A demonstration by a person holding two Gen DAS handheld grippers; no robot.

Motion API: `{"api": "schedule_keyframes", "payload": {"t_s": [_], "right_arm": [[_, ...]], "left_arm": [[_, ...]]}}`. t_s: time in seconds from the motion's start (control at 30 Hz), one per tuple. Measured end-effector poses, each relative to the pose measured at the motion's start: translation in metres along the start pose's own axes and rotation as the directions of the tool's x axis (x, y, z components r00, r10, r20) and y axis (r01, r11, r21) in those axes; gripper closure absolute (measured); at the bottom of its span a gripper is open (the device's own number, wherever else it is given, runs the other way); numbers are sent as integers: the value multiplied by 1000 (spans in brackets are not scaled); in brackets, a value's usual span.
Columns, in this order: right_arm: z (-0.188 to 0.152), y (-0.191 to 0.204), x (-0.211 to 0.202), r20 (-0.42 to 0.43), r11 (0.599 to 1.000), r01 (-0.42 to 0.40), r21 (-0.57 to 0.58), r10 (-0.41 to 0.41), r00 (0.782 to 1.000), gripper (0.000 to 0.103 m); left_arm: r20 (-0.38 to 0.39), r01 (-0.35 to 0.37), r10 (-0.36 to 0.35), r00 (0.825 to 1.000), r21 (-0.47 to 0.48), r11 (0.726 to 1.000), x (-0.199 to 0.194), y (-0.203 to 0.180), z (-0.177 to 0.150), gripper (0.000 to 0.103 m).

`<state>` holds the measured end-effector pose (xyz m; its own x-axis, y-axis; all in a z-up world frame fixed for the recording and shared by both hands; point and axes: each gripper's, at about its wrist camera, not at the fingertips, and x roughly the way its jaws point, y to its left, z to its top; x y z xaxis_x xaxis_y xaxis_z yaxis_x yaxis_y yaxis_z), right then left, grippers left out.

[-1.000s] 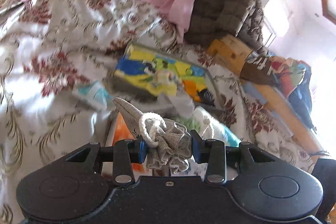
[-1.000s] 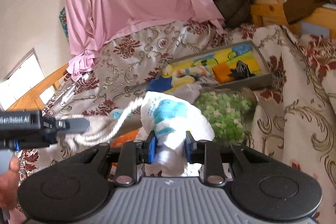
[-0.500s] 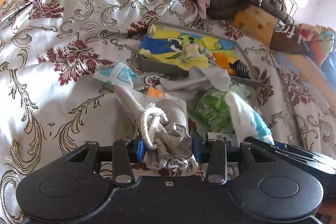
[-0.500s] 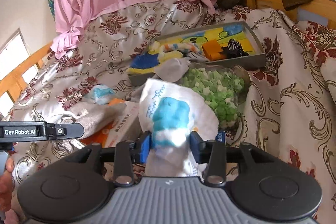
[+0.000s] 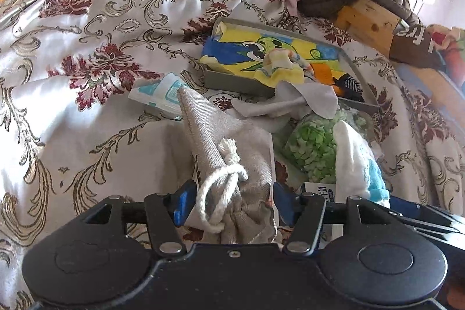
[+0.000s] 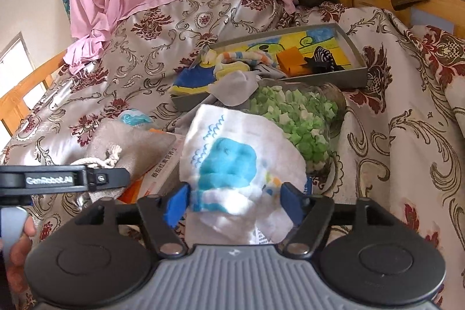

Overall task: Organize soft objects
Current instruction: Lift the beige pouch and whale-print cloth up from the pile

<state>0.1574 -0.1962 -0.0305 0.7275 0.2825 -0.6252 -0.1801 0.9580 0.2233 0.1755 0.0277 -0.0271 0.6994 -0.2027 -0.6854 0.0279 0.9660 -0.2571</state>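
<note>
A grey-beige linen drawstring pouch [image 5: 229, 164] lies on the floral bedspread, its gathered neck nearest and tied with a white cord [image 5: 221, 191], its pointed corner aimed away. Just to its right, a white cloth [image 6: 238, 173] printed with a turquoise blob and small blue wavy lines lies crumpled, propped against a jar of green pieces behind it.

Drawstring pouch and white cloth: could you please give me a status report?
Left gripper opening around pouch. Right gripper opening around cloth. Star jar just beyond.
</note>
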Motion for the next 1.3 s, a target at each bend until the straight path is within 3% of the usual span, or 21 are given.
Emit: {"api": "schedule_keyframes", "payload": {"t_s": [0.13, 0.3, 0.67, 0.77, 0.93, 1.03, 1.3], "right_arm": [[1, -1, 1, 6, 1000, 1, 12, -1, 1000, 19], [1, -1, 8, -8, 1000, 13, 11, -13, 1000, 18], [-3, 5, 22, -19, 999, 44, -29, -45, 999, 21], [-4, 7, 22, -21, 998, 50, -46, -51, 998, 29], [-6, 17, 19, -9, 992, 46, -119, -47, 999, 57], [-7, 24, 15, 17, 985, 46, -167, -44, 999, 69], [-3, 32, -1, 104, 978, 43, -202, -22, 994, 82]], "left_arm": [[-3, -18, 18, 1000, 35, 999, 5, -4, -1, 41], [14, -53, 52, 999, 103, 993, 7, -11, -4, 41], [76, -102, 85, 994, 259, 961, 3, -28, -11, 56], [89, -110, 87, 992, 294, 950, 2, -33, -13, 59], [124, -111, 74, 990, 320, 941, -3, -39, -16, 60], [141, -104, 61, 988, 327, 939, -5, -42, -17, 60], [188, -86, 28, 982, 307, 948, -14, -43, -17, 60]]}}
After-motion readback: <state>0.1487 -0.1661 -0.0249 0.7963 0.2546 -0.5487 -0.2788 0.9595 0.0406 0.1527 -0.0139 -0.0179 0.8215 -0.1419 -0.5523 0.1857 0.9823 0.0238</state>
